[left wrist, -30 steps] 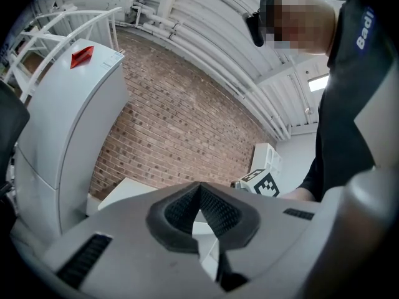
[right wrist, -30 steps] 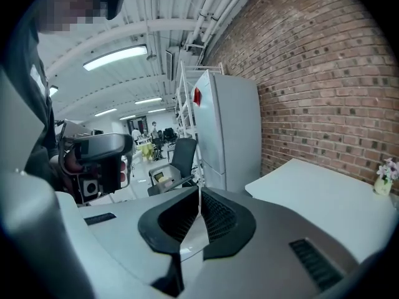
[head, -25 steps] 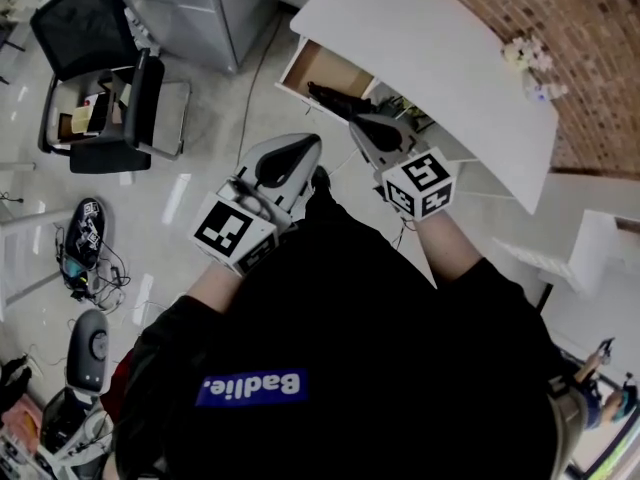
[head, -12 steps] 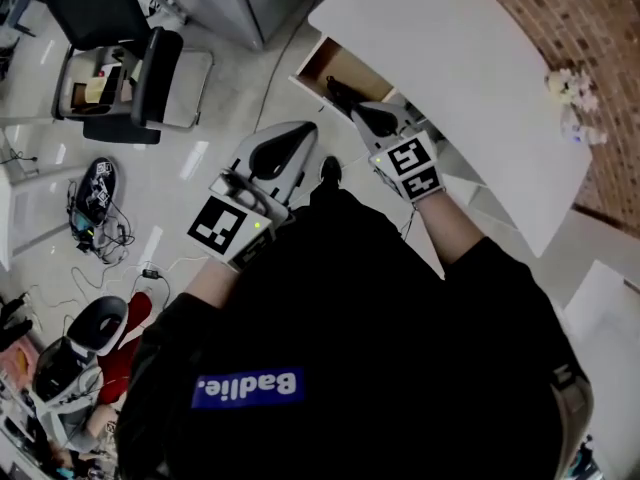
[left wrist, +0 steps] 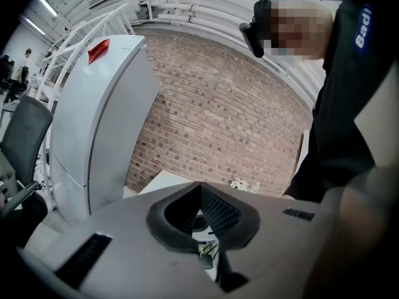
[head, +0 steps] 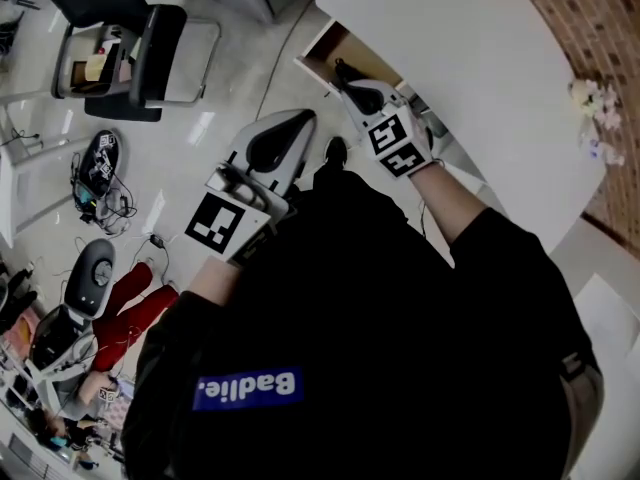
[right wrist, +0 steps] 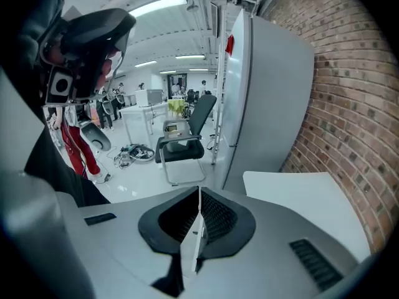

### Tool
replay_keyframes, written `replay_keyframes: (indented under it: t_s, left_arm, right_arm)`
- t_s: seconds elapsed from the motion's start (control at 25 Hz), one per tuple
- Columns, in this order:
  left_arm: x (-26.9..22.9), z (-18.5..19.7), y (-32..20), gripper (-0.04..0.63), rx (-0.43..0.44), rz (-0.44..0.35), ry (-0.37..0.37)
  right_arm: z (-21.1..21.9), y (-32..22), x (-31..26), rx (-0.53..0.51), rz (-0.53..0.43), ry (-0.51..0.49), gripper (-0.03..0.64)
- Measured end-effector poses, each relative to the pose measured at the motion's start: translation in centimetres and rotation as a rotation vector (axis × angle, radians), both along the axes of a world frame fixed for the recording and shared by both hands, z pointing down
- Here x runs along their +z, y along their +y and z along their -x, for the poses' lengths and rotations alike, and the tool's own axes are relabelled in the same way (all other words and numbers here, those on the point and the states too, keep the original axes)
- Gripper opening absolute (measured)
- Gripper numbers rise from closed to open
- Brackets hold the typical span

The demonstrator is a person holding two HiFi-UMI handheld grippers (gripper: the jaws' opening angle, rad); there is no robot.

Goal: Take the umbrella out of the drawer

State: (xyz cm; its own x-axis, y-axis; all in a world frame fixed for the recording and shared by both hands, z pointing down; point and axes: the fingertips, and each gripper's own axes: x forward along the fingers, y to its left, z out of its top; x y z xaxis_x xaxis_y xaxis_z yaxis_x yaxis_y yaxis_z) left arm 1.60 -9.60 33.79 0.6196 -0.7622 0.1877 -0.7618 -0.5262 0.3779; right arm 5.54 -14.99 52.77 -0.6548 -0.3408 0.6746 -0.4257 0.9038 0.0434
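A wooden drawer (head: 322, 50) stands pulled out under the white table (head: 480, 58). I cannot make out the umbrella; the drawer's inside is mostly hidden. My right gripper (head: 342, 68) reaches down to the drawer's mouth, its dark tips over the opening. In the right gripper view its jaws (right wrist: 199, 192) are shut with nothing between them. My left gripper (head: 303, 120) hangs over the floor to the left of the drawer. In the left gripper view its jaws (left wrist: 200, 187) meet at the tips and hold nothing.
An office chair (head: 130, 43) stands on the floor at the left, seen too in the right gripper view (right wrist: 187, 136). A tall white cabinet (right wrist: 262, 92) stands by the brick wall. Cables (head: 100, 168) and a red item (head: 130, 298) lie on the floor. Flowers (head: 590, 98) sit on the table.
My right gripper has moved up the picture and down to the drawer's mouth. The left gripper has shifted forward a little beside it, still over the floor.
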Motion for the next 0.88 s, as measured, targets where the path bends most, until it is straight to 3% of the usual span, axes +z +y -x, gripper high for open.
replay_keyframes:
  t_s: [0.36, 0.88]
  left_arm:
    - [0.9, 3.1, -1.0, 0.002, 0.017, 0.022, 0.007]
    - [3.8, 5.3, -1.6, 0.002, -0.053, 0.089, 0.0]
  right_arm:
    - [2.3, -1.5, 3.9, -0.07, -0.084, 0.188, 0.032]
    - [-3.9, -3.7, 18.7, -0.02, 0.075, 0.449, 0.032]
